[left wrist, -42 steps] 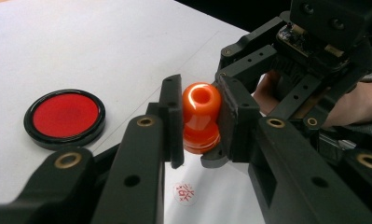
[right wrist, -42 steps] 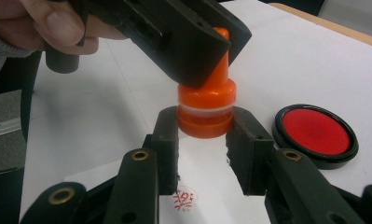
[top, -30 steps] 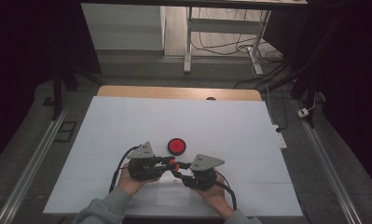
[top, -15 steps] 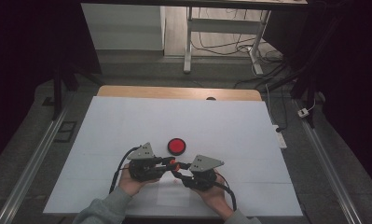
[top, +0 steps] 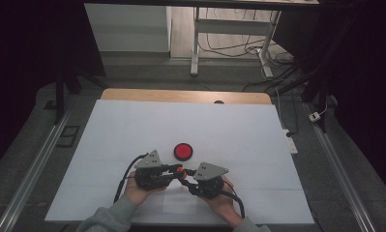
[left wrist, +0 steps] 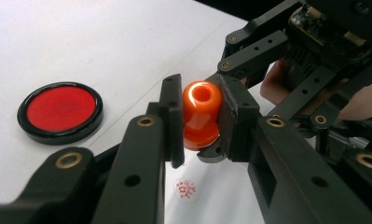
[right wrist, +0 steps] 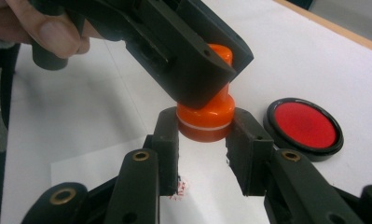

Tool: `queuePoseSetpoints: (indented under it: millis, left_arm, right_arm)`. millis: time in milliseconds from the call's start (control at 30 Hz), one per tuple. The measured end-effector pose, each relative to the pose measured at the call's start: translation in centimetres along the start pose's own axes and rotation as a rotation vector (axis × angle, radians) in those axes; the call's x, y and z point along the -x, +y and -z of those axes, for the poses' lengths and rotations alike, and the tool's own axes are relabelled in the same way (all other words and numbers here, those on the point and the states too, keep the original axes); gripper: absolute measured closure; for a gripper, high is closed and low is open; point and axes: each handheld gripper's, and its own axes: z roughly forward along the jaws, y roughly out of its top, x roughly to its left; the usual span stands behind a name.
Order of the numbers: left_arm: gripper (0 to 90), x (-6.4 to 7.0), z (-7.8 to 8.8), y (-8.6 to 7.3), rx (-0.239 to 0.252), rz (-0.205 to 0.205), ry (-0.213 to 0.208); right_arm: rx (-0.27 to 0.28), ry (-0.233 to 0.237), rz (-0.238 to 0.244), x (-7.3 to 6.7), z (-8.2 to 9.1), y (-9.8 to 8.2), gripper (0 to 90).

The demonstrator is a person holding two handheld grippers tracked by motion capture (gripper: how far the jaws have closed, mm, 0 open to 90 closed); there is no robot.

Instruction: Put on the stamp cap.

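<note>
Near the front edge of the desk (top: 132, 125), an orange stamp (left wrist: 201, 114) was held above a paper slip (top: 179, 203). The left gripper (top: 173, 169) was found with its jaws pinching the stamp's knob; the right gripper (top: 186, 175) was found with its jaws pinching the base. This two-sided hold was judged to serve separating or rejoining the base. A red imprint (left wrist: 186, 190) was noted on the slip, and a red ink pad (top: 183, 151) lay just beyond, uncovered, presumably for re-inking.

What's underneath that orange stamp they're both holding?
Below the orange stamp lies a white paper sheet bearing a small red imprint. The stamp's underside is hidden by the gripper jaws.
</note>
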Motion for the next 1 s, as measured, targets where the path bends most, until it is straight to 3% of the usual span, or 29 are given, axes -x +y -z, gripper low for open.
queuePoseSetpoints:
  millis: [300,600,1000]
  left_arm:
    - [72.6,0.14,-0.14,-0.1,-0.005,-0.008,0.01]
    - [72.4,0.13,-0.04,0.03,0.006,-0.008,0.009]
    - [72.4,-0.01,0.31,0.24,0.018,-0.008,0.01]
  right_arm:
    - [-0.016,0.007,-0.002,0.06,-0.11,-0.16,64.5]
    - [0.003,0.025,-0.027,0.33,-0.04,-0.19,63.3]
    - [0.02,0.015,-0.039,0.4,0.06,-0.22,55.1]
